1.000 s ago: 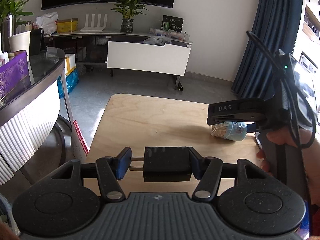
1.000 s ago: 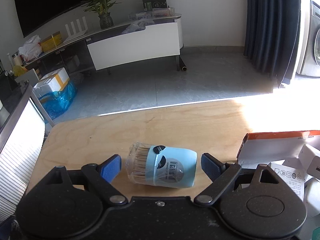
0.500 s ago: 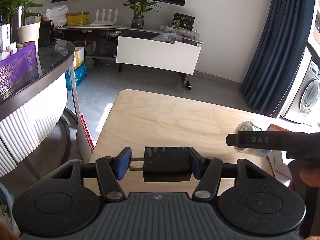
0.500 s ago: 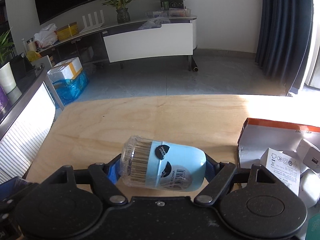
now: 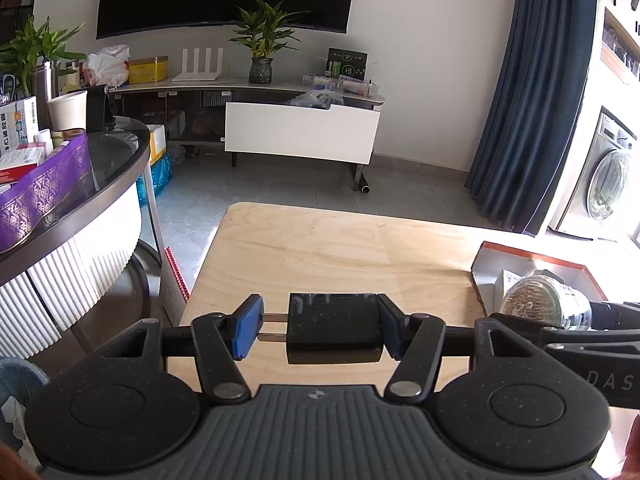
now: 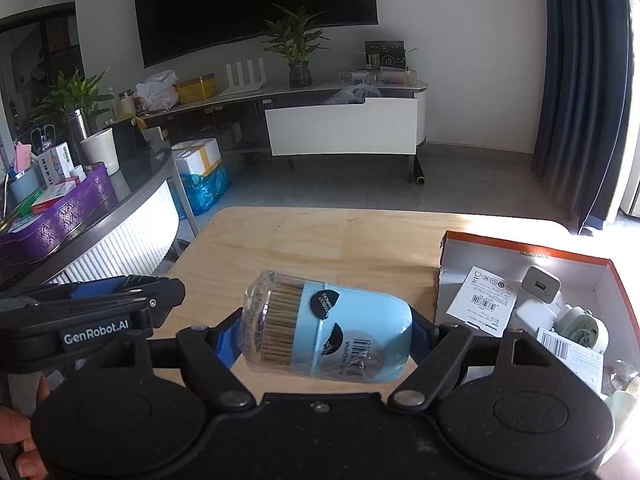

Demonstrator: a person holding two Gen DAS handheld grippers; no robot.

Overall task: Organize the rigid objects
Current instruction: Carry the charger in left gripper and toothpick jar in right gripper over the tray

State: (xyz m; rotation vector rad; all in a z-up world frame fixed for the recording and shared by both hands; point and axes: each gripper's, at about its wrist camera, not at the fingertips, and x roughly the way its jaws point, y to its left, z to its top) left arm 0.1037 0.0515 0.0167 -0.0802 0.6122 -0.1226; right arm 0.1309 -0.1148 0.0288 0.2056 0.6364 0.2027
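Observation:
My left gripper (image 5: 319,330) is shut on a black plug adapter (image 5: 336,332), its two metal prongs pointing left against the blue pad, held above the wooden table (image 5: 320,248). My right gripper (image 6: 323,340) is shut on a light blue toothpick jar (image 6: 352,332) with a clear cap, lying sideways between the pads and lifted off the table. In the left wrist view the jar (image 5: 536,300) shows at the right, just before the orange-rimmed box (image 5: 532,254). The left gripper's side (image 6: 120,300) shows at the left of the right wrist view.
The open box (image 6: 520,248) on the table's right side holds white chargers, paper leaflets and other small items. A round glass-topped counter (image 5: 120,148) with a purple tray stands left of the table. Beyond the far edge are floor, a TV cabinet and a curtain.
The right gripper closed on the jar, which lay on the table, lifted it and carried it right toward the box. The left gripper rose slightly, still holding the adapter.

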